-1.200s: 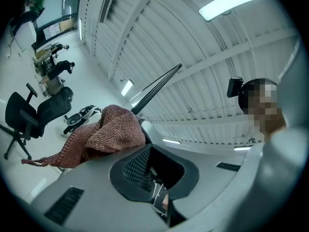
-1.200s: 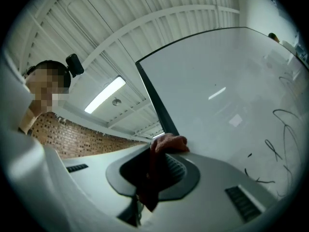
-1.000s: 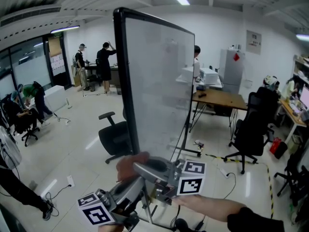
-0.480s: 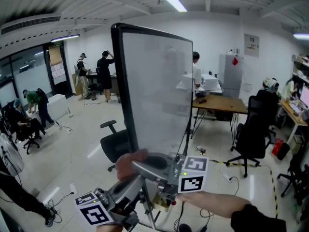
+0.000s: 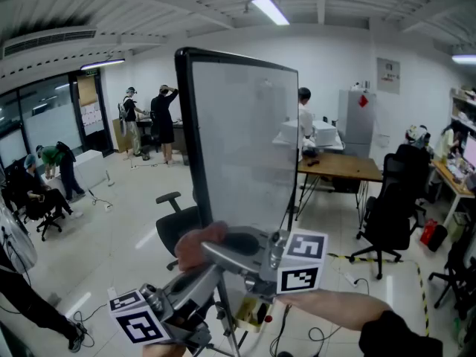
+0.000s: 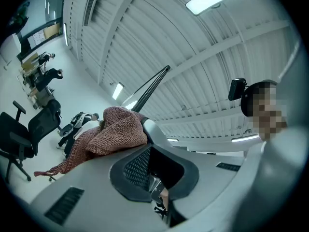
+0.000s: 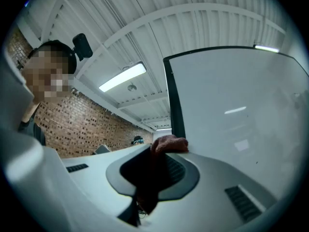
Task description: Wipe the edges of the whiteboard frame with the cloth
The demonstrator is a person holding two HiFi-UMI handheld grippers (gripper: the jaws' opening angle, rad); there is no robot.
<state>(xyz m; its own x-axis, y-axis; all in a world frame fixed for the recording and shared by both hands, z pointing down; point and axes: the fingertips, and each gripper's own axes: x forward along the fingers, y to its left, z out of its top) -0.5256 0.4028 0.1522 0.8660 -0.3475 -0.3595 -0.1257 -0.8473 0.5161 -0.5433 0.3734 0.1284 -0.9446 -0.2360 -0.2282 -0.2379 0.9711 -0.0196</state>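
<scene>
Hardly anything has moved: the cloth [image 5: 201,242] is still low down by the whiteboard [image 5: 242,140], and the top of the board now sits a bit lower in the head view.

The cloth is pinkish-red and knitted, bunched into a soft lump. The right claw [image 5: 212,250] is pinched tight on it. In the right gripper view the cloth [image 7: 169,143] runs down between the two sides of that claw [image 7: 159,151] and pokes out at the tip, right by the dark frame [image 7: 175,105].

The left claw [image 5: 214,275] is just under the right one. Its two sides look pressed together with nothing between them. In its own view the cloth [image 6: 108,132] lies beside its tip [image 6: 150,134].

The frame [image 5: 192,140] is a thin black strip going up the left side and along the top, high above the cloth. To the left is open floor [image 5: 111,244], then a black chair [image 5: 172,222]. On the right, a wooden counter [image 5: 338,166] stands near the board's far edge.

The board's bottom edge is hidden behind the claws. I cannot tell if the cloth touches the frame.
</scene>
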